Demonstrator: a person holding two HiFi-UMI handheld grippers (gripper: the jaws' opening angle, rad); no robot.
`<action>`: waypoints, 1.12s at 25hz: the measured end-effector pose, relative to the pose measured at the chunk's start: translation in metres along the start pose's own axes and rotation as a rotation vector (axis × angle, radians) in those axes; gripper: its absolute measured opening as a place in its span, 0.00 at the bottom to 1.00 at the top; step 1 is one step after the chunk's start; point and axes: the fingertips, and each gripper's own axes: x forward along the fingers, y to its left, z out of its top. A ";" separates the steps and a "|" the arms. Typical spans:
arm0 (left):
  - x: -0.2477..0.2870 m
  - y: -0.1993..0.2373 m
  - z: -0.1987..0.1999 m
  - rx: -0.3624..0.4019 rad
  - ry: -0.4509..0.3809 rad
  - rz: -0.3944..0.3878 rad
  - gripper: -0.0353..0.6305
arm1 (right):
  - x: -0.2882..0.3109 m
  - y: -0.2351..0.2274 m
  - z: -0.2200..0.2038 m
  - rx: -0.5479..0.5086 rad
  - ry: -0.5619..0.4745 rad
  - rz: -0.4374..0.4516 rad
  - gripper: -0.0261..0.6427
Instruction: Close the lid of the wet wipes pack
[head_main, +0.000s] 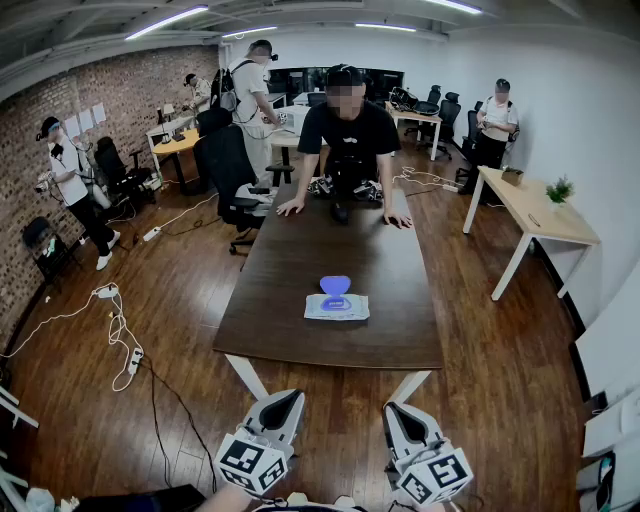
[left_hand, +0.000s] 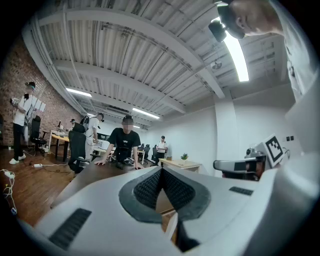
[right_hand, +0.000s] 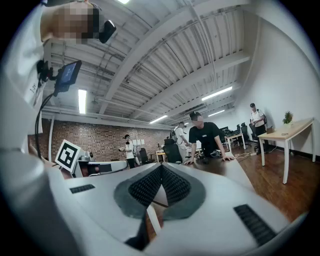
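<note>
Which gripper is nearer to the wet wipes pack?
Left, but only narrowly. The left gripper sits off the near edge of the table, left of the wet wipes pack; the right gripper likewise, right of it.

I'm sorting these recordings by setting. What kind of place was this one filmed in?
Most likely an open-plan office or lab workspace: wheeled office chairs stand about, light desks sit near the walls, and a long dark table fills the middle of the room.
</note>
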 end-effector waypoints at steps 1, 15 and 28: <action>0.002 0.000 -0.001 0.000 -0.001 -0.001 0.05 | 0.000 -0.002 0.000 -0.001 -0.002 0.001 0.04; 0.018 -0.027 -0.013 0.005 -0.012 0.018 0.05 | -0.016 -0.026 0.001 0.000 0.007 0.045 0.04; 0.033 -0.046 -0.016 -0.001 0.006 0.053 0.05 | -0.026 -0.047 -0.008 0.014 0.034 0.078 0.04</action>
